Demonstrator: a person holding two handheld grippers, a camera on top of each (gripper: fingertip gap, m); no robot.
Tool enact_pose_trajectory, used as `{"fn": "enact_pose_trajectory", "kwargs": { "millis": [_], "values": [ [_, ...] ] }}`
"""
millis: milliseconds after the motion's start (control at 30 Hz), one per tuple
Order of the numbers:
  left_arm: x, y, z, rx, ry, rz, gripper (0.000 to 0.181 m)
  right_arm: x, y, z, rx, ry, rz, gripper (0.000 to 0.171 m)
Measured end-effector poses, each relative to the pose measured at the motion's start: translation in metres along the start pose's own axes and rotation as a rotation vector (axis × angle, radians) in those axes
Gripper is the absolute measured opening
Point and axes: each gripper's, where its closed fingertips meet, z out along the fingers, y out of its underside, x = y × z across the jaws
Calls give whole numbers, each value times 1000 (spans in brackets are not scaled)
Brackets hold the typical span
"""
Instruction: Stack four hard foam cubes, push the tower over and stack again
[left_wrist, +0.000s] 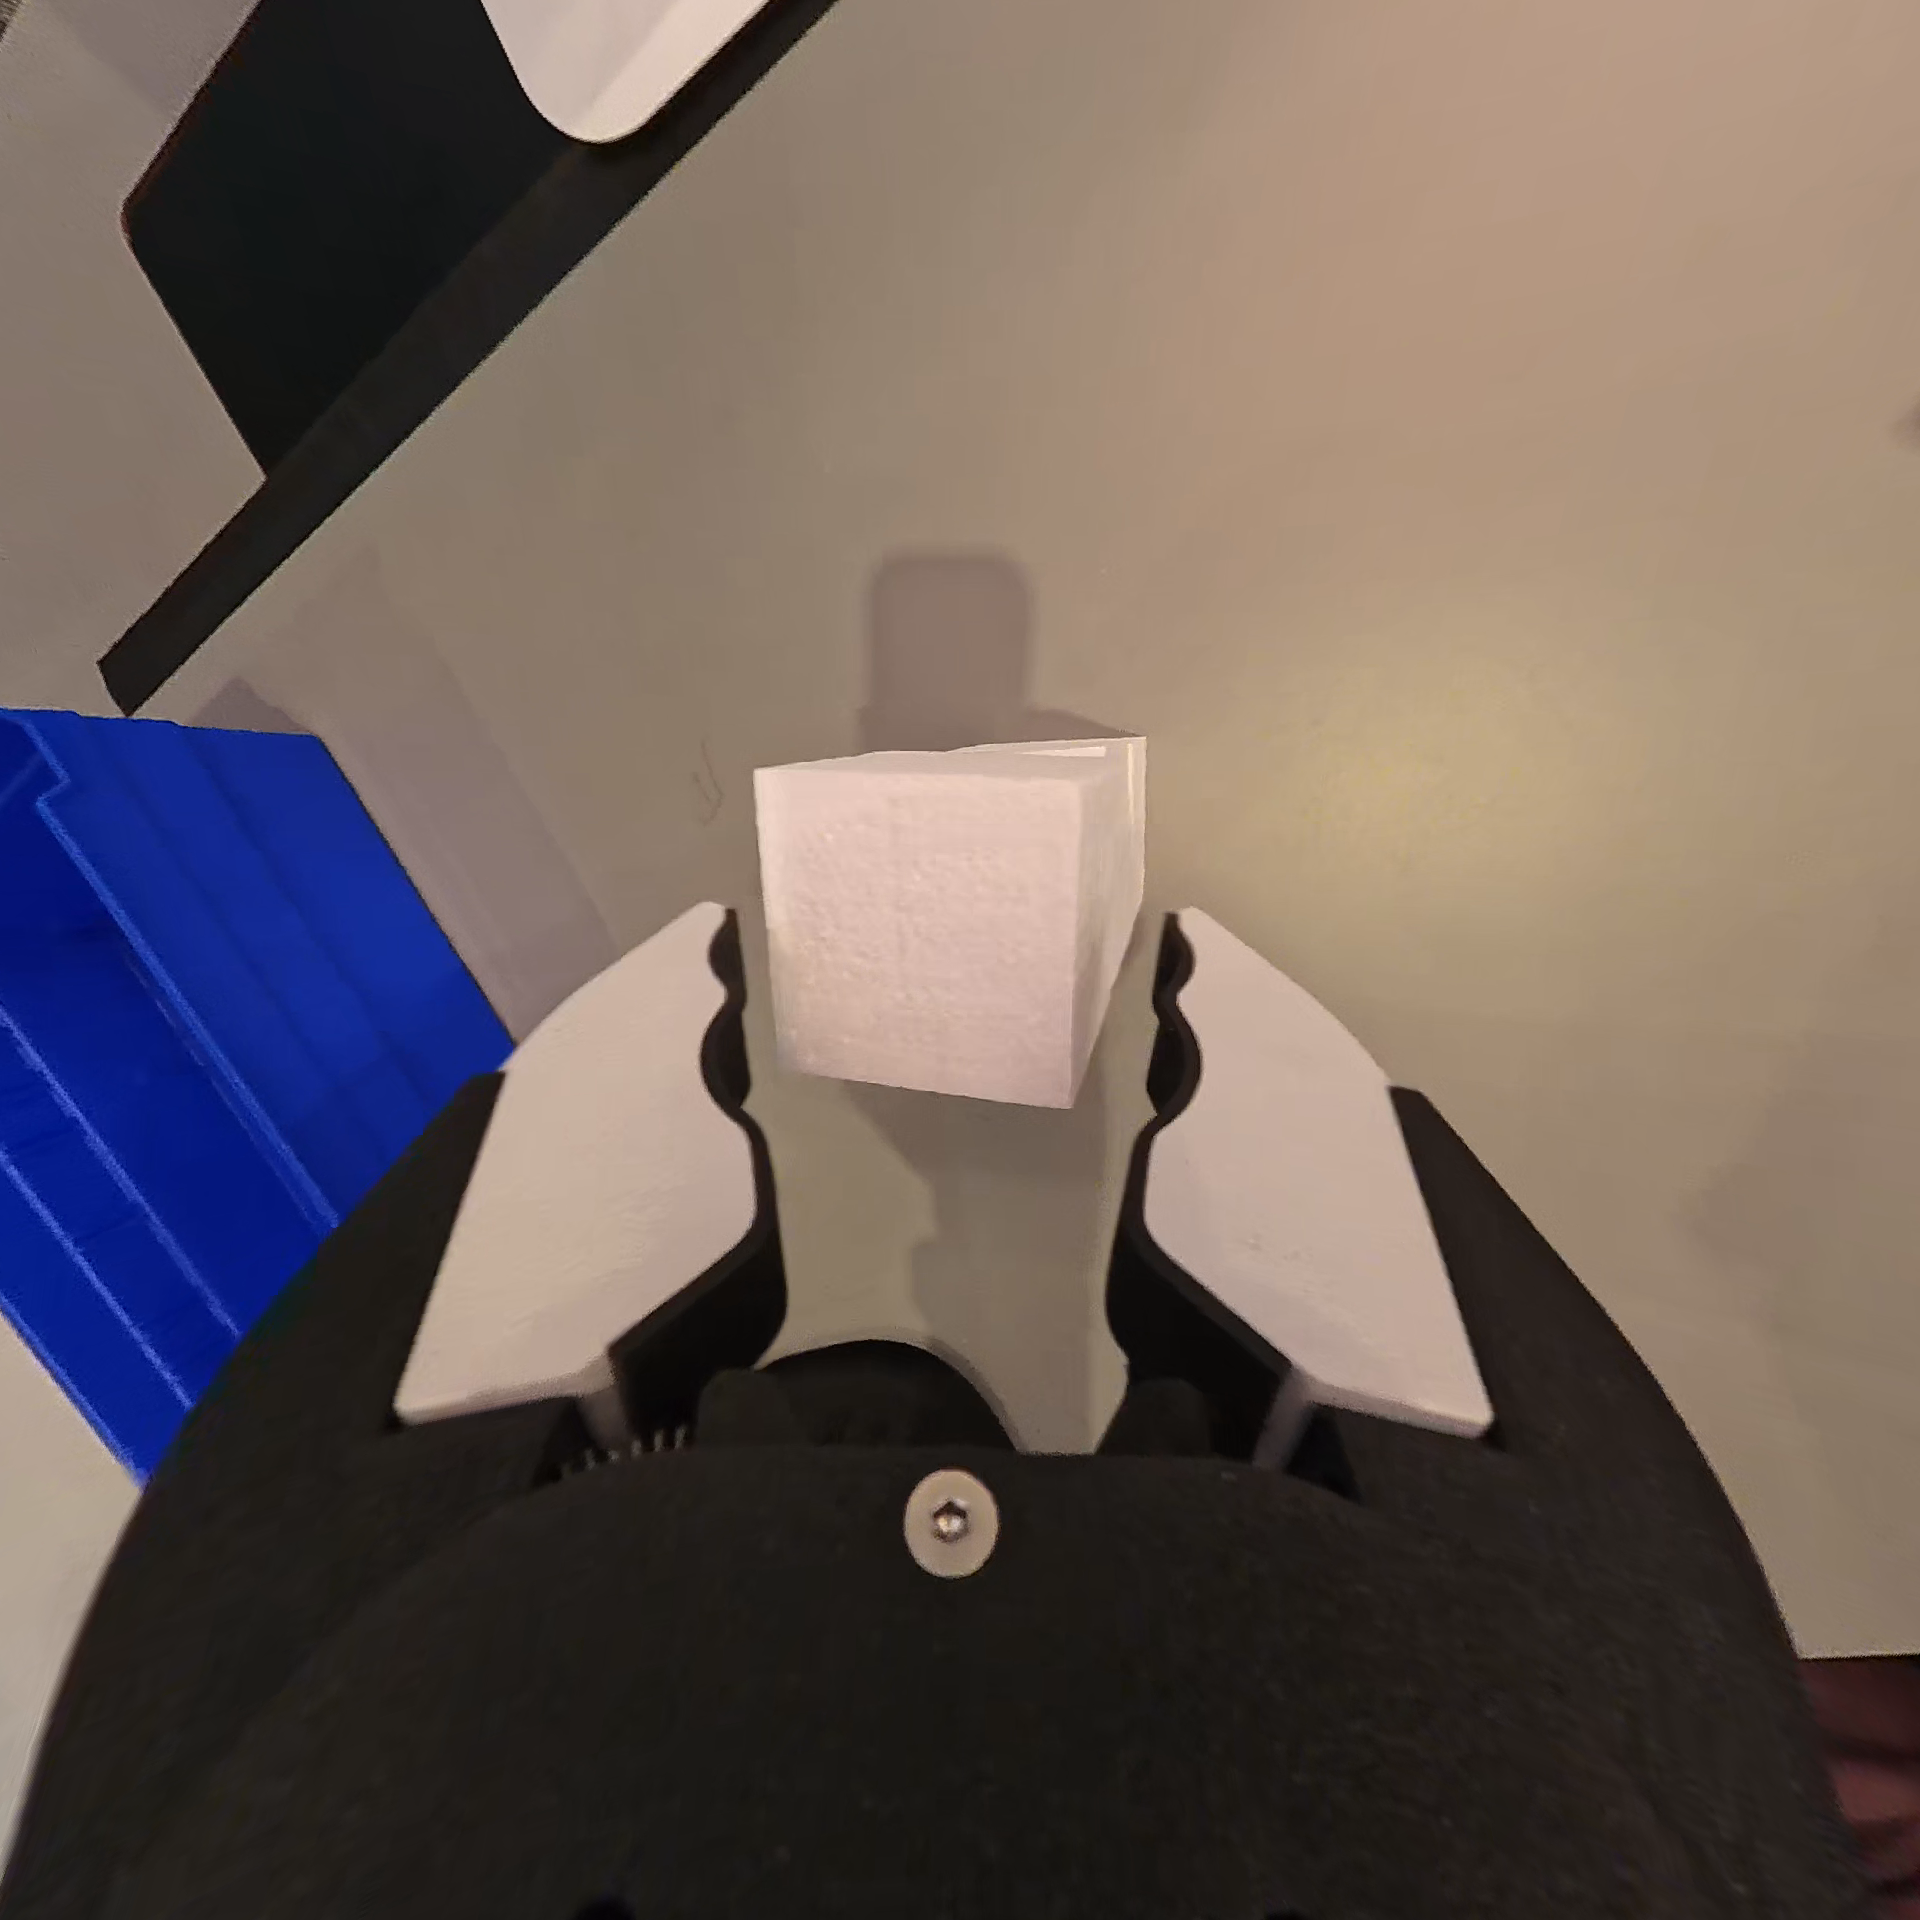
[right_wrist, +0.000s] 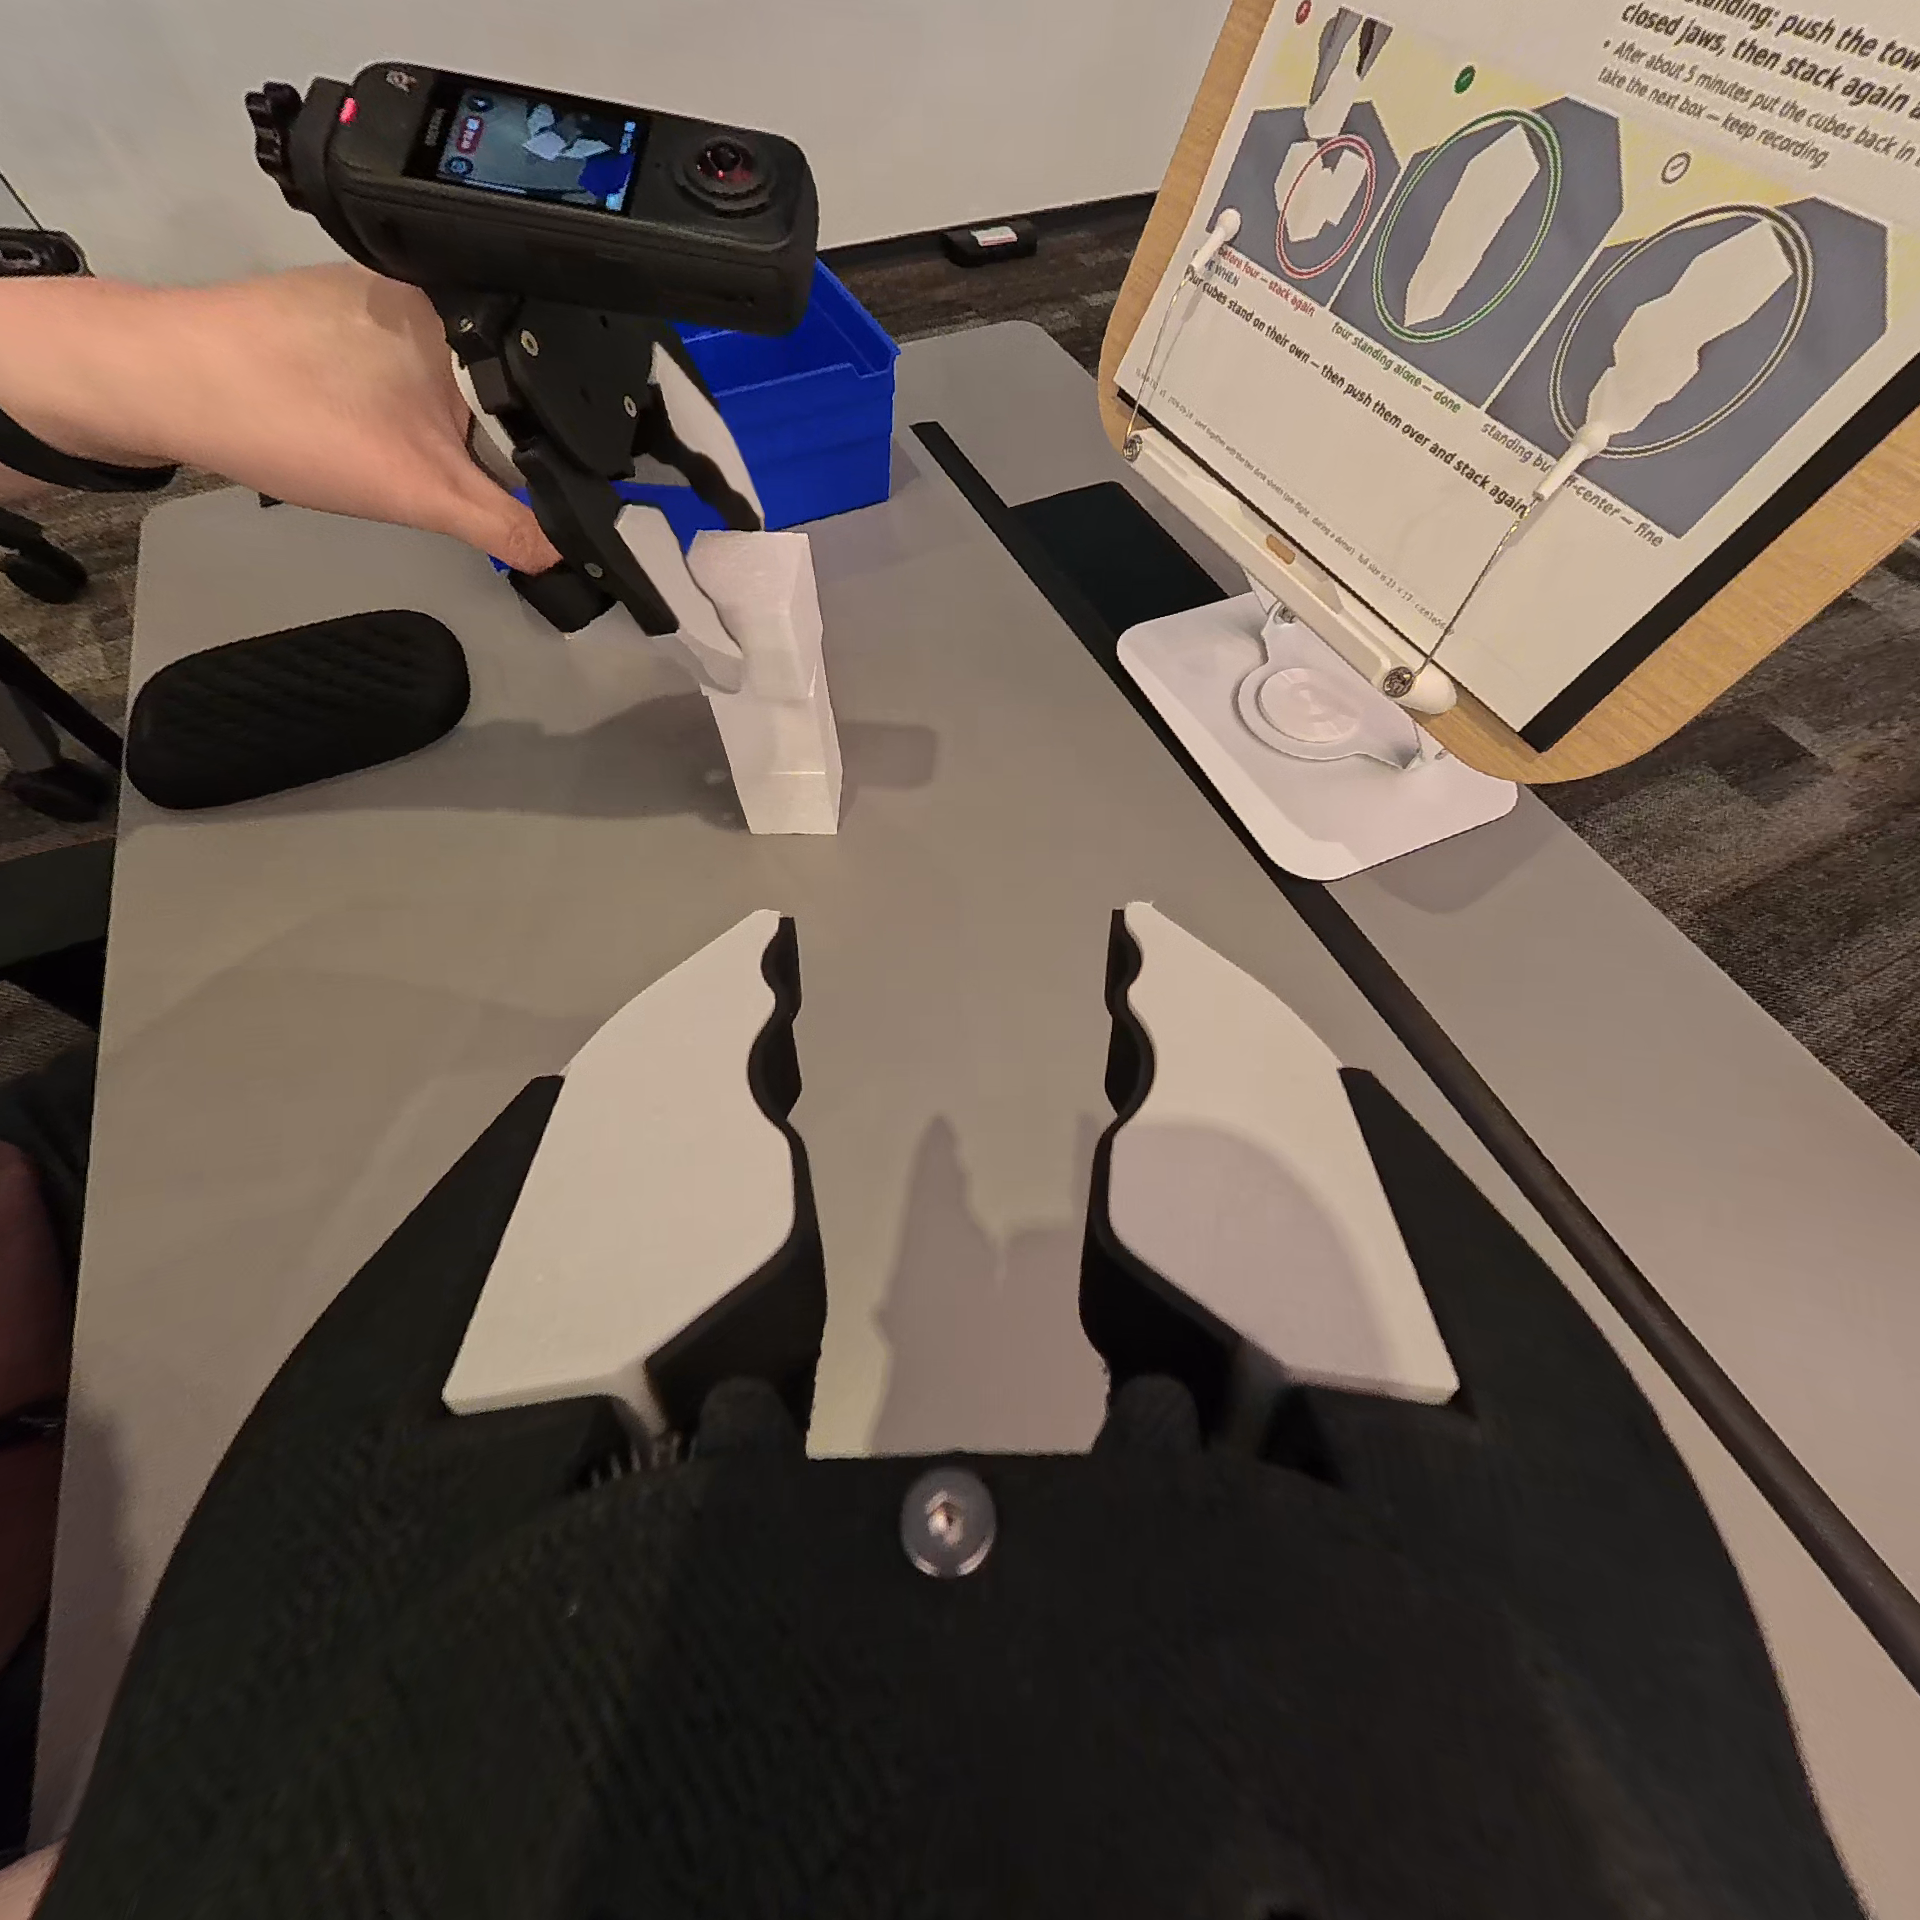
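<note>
1. Foam cubes (right_wrist: 781, 717) stand as a white tower on the grey table (right_wrist: 416, 935), well ahead of the right gripper (right_wrist: 951, 914) and a little to the left of its fingers; how many cubes make up the tower cannot be counted, since their seams barely show.
2. Seen from the right wrist view, the tower leans slightly, its upper part set a little off from the block at the base.
3. Each cube is plain white with a fine, grainy surface and crisp, square edges.
4. The left gripper (left_wrist: 951, 920) looks down on the top cube (left_wrist: 935, 925), which sits between its fingertips and just past them.
5. Left fingers are spread wider than the cube: a narrow gap shows on either side, so neither pad clearly presses the foam.
6. Right fingers are spread wide with only bare table between them, holding nothing.
7. A blue bin (left_wrist: 156, 1039) sits left of the left fingers; in the right wrist view it lies behind the tower.
8. A black padded rest (right_wrist: 296, 707) lies far left of the right fingers, and an instruction board (right_wrist: 1558, 343) on a white stand is ahead to their right.
</note>
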Motion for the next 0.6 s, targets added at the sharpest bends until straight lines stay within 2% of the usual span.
{"fn": "enact_pose_trajectory", "kwargs": {
  "millis": [100,233,400,500,600],
  "values": [
    [-2,0,-7,11,-8,19,88,1,1,0,1,0,5,58],
    [-2,-1,-41,139,50,85,86,3,5,0,-13,3,5,58],
    [-46,28,-68,358,-118,365,85,6,6,-3,-3,5,14,58],
    [-61,69,-53,345,-90,503,79,8,6,-4,4,6,22,58],
    [-70,111,-17,227,-21,574,80,10,8,-5,6,9,30,58]
  ]
}}
